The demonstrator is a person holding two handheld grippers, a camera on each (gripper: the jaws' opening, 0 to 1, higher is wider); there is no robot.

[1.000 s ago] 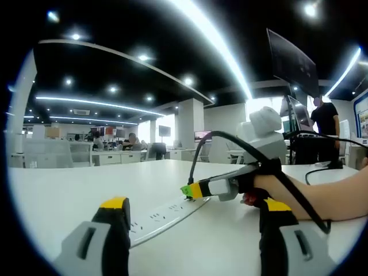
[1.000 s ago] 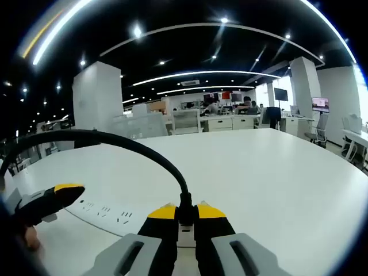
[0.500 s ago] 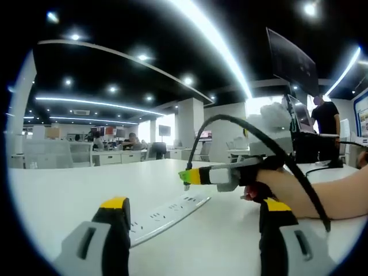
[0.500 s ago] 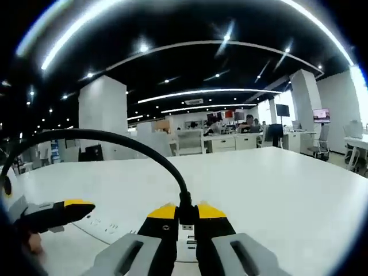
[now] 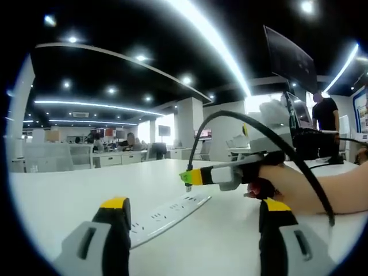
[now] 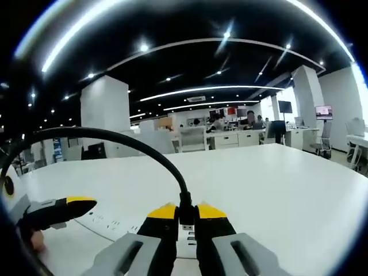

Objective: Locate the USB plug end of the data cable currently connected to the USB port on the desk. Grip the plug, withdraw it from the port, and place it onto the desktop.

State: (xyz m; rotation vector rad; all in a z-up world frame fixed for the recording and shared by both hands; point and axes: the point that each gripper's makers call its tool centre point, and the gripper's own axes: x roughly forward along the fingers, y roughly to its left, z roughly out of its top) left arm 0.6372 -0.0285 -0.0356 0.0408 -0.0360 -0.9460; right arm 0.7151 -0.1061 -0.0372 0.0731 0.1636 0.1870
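Observation:
A white power strip point(image 5: 164, 215) lies on the white desk point(image 5: 63, 190), between my left gripper's point(image 5: 195, 203) jaws, which stand wide open with nothing in them. From the right, my right gripper point(image 5: 187, 178) hovers a little above the strip's far end, and a black cable point(image 5: 253, 123) arcs back from its tip. In the right gripper view my right gripper point(image 6: 185, 208) is shut on the black USB plug point(image 6: 185, 217). The plug's cable point(image 6: 115, 138) curves up and to the left. The power strip point(image 6: 109, 221) lies just below, apart from the plug. One left-gripper finger point(image 6: 66, 207) enters from the left.
A person's forearm point(image 5: 322, 192) holds the right gripper above the desk. A dark monitor point(image 5: 290, 60) and more black cables stand at the desk's far right, with a person in black point(image 5: 325, 115) behind. Office desks and chairs fill the background.
My right gripper has lifted off the power strip's far end with the plug in it and now hangs just above it. My left gripper has stayed still and open.

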